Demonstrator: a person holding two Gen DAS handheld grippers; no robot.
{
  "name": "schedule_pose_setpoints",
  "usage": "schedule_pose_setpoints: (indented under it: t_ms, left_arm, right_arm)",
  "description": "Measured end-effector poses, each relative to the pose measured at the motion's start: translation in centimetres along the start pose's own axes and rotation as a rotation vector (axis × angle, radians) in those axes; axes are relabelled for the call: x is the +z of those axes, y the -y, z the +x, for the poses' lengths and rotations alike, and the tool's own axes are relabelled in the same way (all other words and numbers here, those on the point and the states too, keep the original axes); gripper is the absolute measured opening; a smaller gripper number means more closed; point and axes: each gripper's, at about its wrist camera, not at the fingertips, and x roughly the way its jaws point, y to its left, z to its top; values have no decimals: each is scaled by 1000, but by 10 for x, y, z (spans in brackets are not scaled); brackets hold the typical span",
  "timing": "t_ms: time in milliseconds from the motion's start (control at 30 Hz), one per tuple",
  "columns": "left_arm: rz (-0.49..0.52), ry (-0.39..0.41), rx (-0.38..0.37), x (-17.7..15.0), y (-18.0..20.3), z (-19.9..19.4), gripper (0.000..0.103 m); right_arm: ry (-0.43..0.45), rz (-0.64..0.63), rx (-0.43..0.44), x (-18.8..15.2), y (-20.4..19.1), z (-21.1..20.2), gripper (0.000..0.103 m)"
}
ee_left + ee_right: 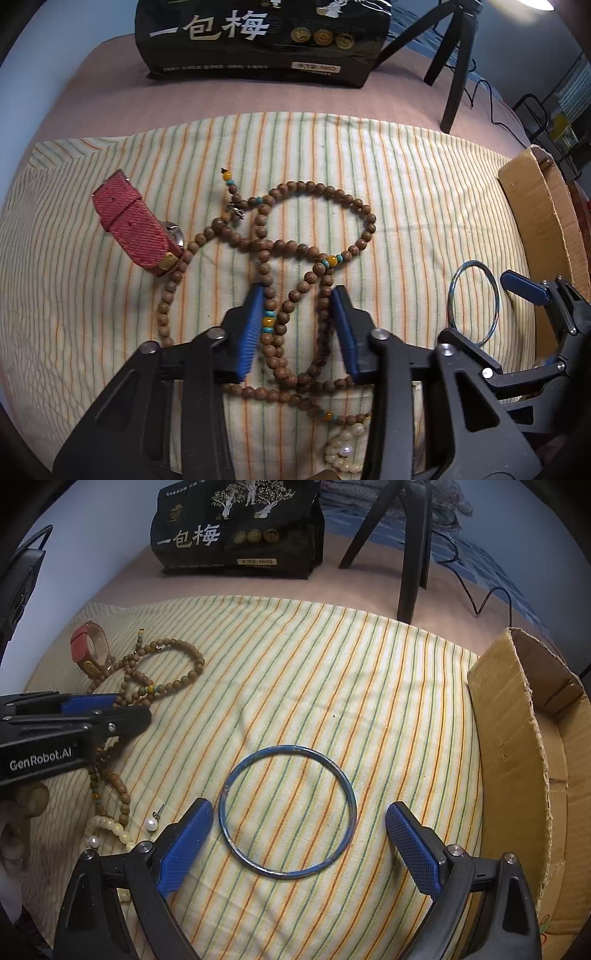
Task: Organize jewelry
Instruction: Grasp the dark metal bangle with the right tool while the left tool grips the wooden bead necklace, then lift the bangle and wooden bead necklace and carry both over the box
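A long wooden bead necklace (295, 243) lies looped on the striped cloth (406, 184). My left gripper (299, 295) is open and low over it, with strands of beads between the fingers. A red watch strap (136, 225) lies at the necklace's left end. A blue bangle (287, 811) lies flat on the cloth, and my right gripper (299, 827) is open with a finger on each side of it. The bangle also shows in the left wrist view (474, 301). A pearl bracelet (345, 448) and a pearl earring (151, 823) lie near the front edge.
An open cardboard box (517, 746) stands at the right edge of the cloth. A black snack bag (240, 528) and a black tripod (412, 546) with cables stand at the back on the pink surface. My left gripper shows at the left of the right wrist view (110, 709).
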Motion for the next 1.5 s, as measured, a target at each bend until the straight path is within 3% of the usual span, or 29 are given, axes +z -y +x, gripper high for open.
schedule_pose_setpoints:
  t_ms: [167,533,1033,1500]
  left_arm:
    - [-5,8,-5,1,-5,-2,12]
    - [-9,54,-74,-8,-12,-34,11]
    - [3,244,-189,-6,-9,-132,11]
    - [52,416,-271,1,13,-208,11]
  right_arm:
    - [-4,-6,19,1,-2,-3,75]
    - [50,15,34,1,-1,-26,74]
    - [192,27,37,5,8,-85,74]
    - [302,99,2,-9,49,-146,74]
